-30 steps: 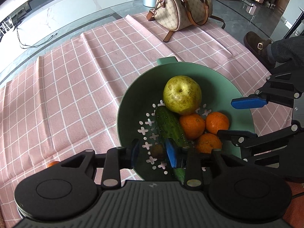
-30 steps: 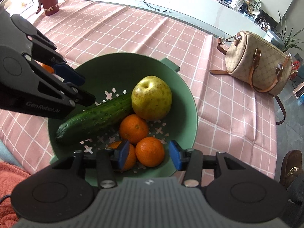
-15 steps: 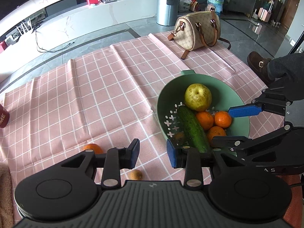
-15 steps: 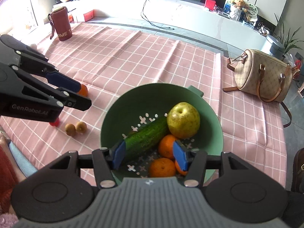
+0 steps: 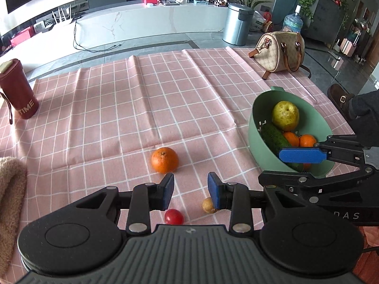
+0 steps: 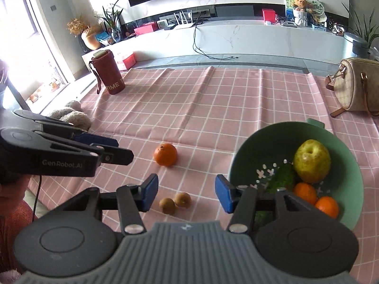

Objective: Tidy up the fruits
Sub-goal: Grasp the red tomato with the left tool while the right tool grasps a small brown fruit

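Left gripper (image 5: pixel 190 190): jaws apart, holding nothing, above the cloth (image 5: pixel 142 108). Right gripper (image 6: pixel 186 193): jaws wide apart, holding nothing, beside the bowl (image 6: pixel 241 161).

Bowl sits at the right of the cloth. Inside: pear (image 6: pixel 311 161), stem dimple up; cucumber (image 5: pixel 274 137), long axis running from the near rim toward the bowl's middle, lying against the pear; oranges (image 6: pixel 305 193) touching each other.

Loose orange (image 5: pixel 164 159) on cloth, left of bowl, well apart. Two small brown fruits (image 6: pixel 175 202) touching, near edge. Tomato (image 5: pixel 174 216) just beside the left gripper's fingers.
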The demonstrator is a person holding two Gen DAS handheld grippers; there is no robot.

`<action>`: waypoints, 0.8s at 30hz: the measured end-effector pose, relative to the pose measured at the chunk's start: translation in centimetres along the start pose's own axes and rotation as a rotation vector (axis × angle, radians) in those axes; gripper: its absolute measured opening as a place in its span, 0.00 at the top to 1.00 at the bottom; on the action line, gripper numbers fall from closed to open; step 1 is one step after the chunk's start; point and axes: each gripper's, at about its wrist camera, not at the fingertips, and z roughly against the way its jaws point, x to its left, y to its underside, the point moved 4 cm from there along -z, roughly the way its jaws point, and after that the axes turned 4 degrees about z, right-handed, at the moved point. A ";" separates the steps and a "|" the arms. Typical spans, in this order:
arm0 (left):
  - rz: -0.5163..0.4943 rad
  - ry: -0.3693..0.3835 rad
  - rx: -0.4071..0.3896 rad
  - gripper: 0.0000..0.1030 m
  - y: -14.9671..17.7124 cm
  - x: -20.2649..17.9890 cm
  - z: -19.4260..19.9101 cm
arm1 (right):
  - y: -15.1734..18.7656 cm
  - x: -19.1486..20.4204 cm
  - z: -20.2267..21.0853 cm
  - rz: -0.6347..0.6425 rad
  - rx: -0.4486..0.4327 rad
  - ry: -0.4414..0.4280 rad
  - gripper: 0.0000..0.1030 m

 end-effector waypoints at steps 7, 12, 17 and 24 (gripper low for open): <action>0.011 0.019 0.021 0.61 2.7 2.1 -1.3 | 1.6 2.8 -2.6 0.028 0.029 -0.018 0.68; -0.026 0.047 0.017 0.61 4.3 2.5 -2.4 | 3.4 3.4 -4.7 0.024 0.070 -0.006 0.69; -0.054 0.060 0.031 0.61 5.3 2.6 -4.0 | 4.3 3.9 -6.4 0.054 0.098 0.015 0.69; -0.037 0.077 0.083 0.61 6.0 3.3 -6.0 | 4.6 3.9 -7.9 0.060 0.119 0.020 0.70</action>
